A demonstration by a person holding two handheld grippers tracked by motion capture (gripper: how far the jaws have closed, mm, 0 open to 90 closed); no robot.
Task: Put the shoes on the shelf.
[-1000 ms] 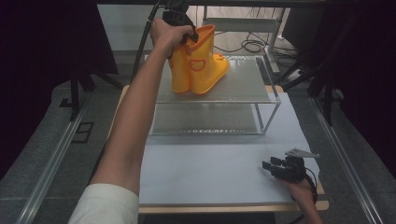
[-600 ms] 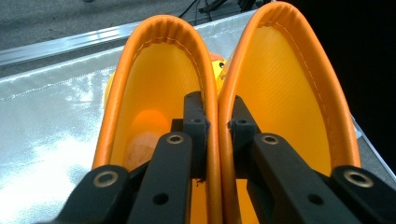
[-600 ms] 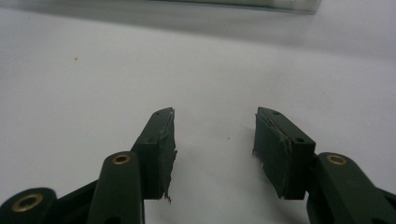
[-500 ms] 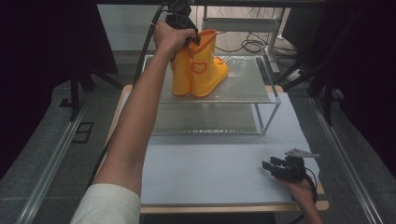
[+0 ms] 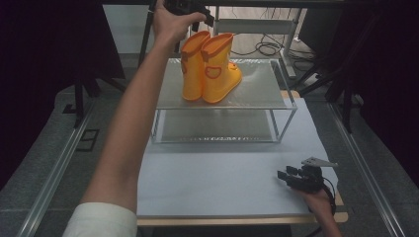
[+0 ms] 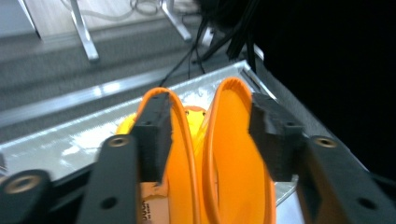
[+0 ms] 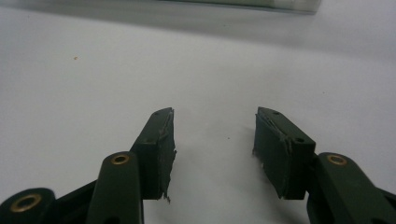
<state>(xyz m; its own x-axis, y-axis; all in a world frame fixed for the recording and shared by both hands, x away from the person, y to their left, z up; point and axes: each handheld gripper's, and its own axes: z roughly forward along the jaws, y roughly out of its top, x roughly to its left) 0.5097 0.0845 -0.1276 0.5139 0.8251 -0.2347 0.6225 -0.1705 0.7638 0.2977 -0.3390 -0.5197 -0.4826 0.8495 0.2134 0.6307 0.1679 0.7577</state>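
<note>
Boots [image 5: 210, 66]: standing as an orange pair on top of the glass shelf [image 5: 257, 94].
Left gripper [image 6: 208, 135]: hovering over the boot tops, jaws just opening, apart, gripping nothing.
Right gripper [image 5: 286, 176]: resting on the table [image 5: 217, 182] before the shelf, jaws apart, empty.

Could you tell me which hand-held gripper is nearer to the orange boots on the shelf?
Left. The left hand-held gripper hovers open over the orange boots; the right hand-held gripper rests far off on the table's near edge.
</note>
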